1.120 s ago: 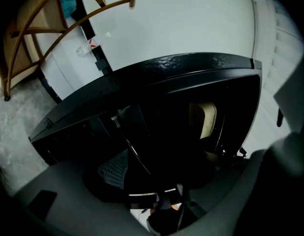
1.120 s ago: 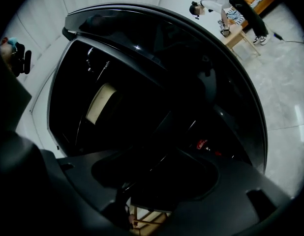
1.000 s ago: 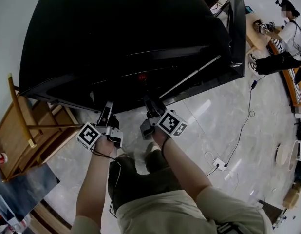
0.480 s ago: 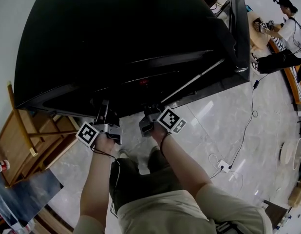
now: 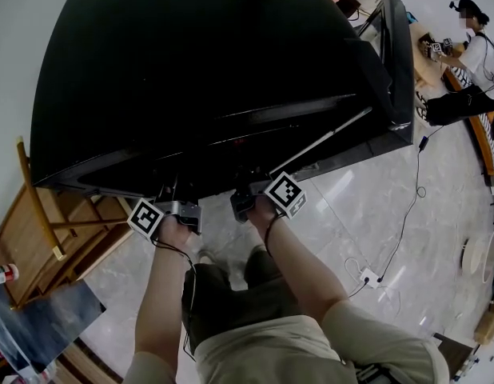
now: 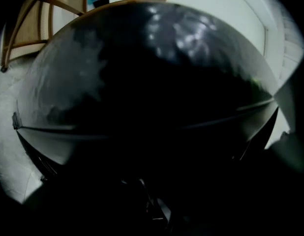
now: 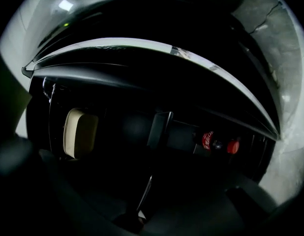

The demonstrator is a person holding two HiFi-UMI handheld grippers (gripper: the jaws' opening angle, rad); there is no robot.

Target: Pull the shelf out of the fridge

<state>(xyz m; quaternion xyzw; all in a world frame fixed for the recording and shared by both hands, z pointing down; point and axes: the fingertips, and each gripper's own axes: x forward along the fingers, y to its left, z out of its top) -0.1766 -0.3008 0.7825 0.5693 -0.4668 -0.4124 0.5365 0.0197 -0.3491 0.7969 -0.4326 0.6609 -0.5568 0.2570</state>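
The black fridge (image 5: 199,70) fills the head view from above, its door (image 5: 395,54) swung open at the right. Both grippers reach into the dark opening at its lower front. My left gripper (image 5: 170,192) and my right gripper (image 5: 245,186) have their jaws hidden under the fridge's edge; only their marker cubes and bodies show. Both pairs of jaws are closing. The shelf cannot be made out, and both gripper views are too dark to show what lies between the jaws. The right gripper view shows a beige carton (image 7: 79,132) and a red-capped bottle (image 7: 232,146) deep inside.
A wooden chair (image 5: 39,214) stands at the fridge's left, close to my left arm. A cable and power strip (image 5: 365,276) lie on the pale tiled floor at the right. A person (image 5: 475,46) sits at a table at the far right.
Both grippers have pushed a little further in, so the fingers seen a second ago are now hidden under the fridge's front edge.
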